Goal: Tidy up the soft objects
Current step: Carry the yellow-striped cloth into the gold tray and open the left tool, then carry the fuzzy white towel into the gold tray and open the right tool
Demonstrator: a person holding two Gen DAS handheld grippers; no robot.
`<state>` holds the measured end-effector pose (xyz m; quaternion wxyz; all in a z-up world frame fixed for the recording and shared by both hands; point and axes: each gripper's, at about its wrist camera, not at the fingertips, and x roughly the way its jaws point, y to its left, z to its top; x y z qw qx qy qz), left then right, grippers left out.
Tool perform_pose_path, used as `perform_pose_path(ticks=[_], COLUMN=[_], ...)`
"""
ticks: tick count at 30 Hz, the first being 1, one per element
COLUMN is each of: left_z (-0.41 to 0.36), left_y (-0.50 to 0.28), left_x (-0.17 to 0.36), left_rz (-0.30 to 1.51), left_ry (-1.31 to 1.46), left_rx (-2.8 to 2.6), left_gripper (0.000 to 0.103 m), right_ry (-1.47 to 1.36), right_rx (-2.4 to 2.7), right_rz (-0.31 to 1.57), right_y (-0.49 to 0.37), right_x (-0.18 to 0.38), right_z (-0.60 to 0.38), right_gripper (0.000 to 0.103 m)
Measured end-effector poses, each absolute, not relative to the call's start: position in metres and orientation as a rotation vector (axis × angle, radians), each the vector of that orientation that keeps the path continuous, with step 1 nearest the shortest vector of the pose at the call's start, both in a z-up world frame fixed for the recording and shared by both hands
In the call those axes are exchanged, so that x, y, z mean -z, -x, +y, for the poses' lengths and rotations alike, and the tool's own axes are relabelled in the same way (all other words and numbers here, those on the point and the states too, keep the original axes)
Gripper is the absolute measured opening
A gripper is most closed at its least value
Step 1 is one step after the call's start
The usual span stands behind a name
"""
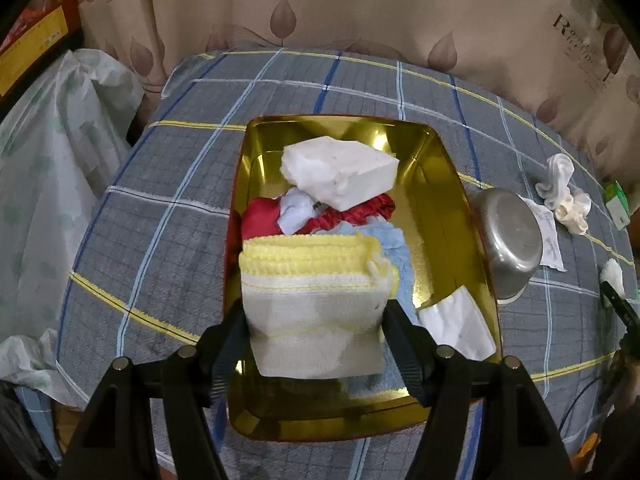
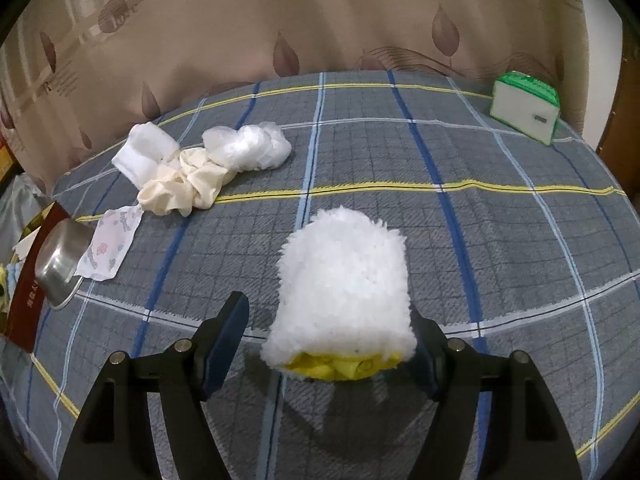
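The left tongs (image 1: 316,332) were clamped on a folded yellow-and-white cloth (image 1: 316,300), held over the near end of the gold tin (image 1: 452,200), which already held a white foam block (image 1: 340,170) and red fabric (image 1: 260,218). The right tongs (image 2: 328,344) stood apart around a fluffy white mitt (image 2: 344,276) on the plaid bed cover (image 2: 500,240), only the right finger touching it; socks (image 2: 188,184) lay toward ten o'clock.
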<state>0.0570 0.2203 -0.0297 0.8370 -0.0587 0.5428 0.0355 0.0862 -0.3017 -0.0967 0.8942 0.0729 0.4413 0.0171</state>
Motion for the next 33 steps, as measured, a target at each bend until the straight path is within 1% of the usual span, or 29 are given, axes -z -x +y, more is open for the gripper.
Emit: perform_pose_path(ticks=[4,6,7,8,9,14,22,33], left_z=[0.225,0.225,0.226,0.226,0.226,0.229,0.222,0.249], left_y=[-0.051,-0.049,-0.049,-0.048,-0.048,-0.048,-0.038,-0.002], left_x=[0.023,0.021,0.019,0.018,0.017,0.015,0.004,-0.013], left_rz=[1.118,1.108,1.104,1.1,1.096,1.079,1.026,0.953], left_ry=[0.151,0.153,0.154,0.155,0.156,0.198,0.168,0.188], left_rx=[-0.044,-0.028,-0.024,-0.021,-0.018,-0.016,-0.056,-0.217], left_gripper=[0.069,0.069,0.069,0.069,0.069,0.069,0.069,0.069], right_ry=[-0.143,-0.13,-0.125,-0.12,-0.114,-0.07,0.001,0.086], right_rx=[-0.02,-0.016,-0.019,-0.022,-0.019,-0.016,-0.082,-0.408], right_rz=[0.919,0.929,0.934,0.937,0.938,0.94,0.919,0.891], right_y=[-0.087,-0.088,-0.088,-0.089,-0.089,-0.088,-0.075,-0.059], right_x=[0.096,0.097,0.097,0.098,0.098,0.095,0.07,0.032], right_z=[-0.302,-0.301,-0.301,-0.3,-0.3,-0.294,-0.259,-0.135], right_gripper=[0.07,0.065,0.06,0.049,0.044,0.035,0.034,0.034])
